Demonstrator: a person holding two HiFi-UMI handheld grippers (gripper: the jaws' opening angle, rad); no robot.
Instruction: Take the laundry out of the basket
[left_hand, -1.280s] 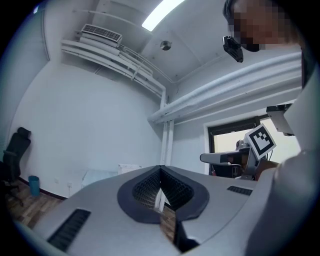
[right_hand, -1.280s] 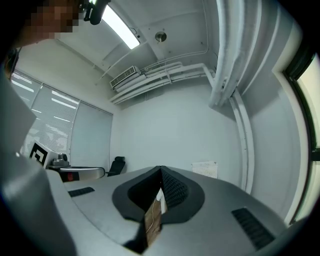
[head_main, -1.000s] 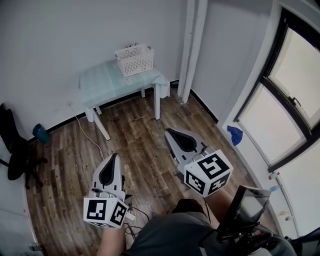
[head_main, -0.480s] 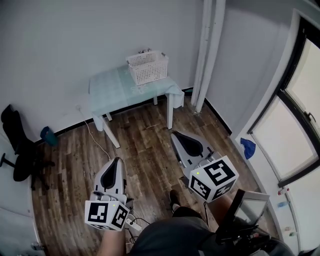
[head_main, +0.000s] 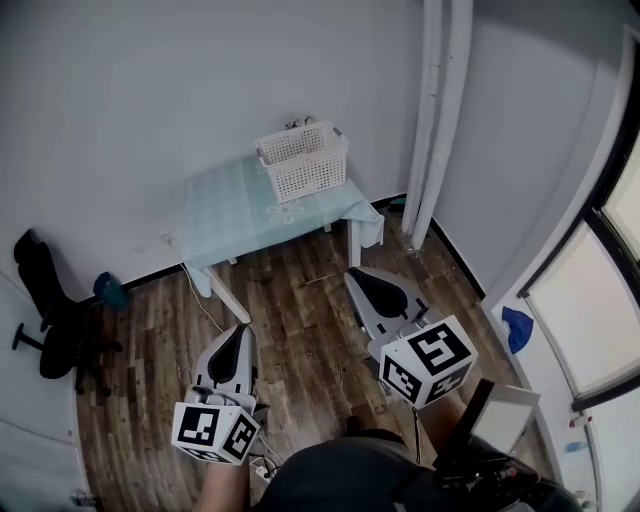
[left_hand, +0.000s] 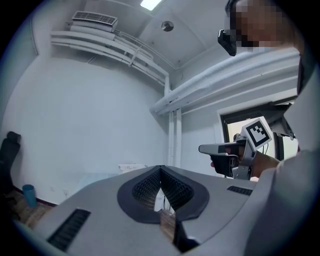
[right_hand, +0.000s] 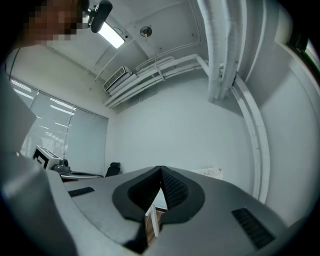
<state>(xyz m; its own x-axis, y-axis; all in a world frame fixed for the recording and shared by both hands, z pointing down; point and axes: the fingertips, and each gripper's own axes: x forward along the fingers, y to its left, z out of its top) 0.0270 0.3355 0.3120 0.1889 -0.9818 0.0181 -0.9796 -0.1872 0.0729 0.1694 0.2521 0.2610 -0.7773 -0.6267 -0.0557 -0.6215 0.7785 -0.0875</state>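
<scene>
The white laundry basket (head_main: 302, 160) on the pale green table (head_main: 240, 205) sits lower in the head view than a second ago. The left gripper (head_main: 238, 335) and right gripper (head_main: 358, 277) both have their jaws pressed together on nothing. They are well apart from the basket, which stands at 1 o'clock of the left and 11 o'clock of the right; something, perhaps laundry, peeks over its rear rim.

The contents of the basket (head_main: 303, 162), at the counter's (head_main: 235, 205) far edge, cannot be made out.
</scene>
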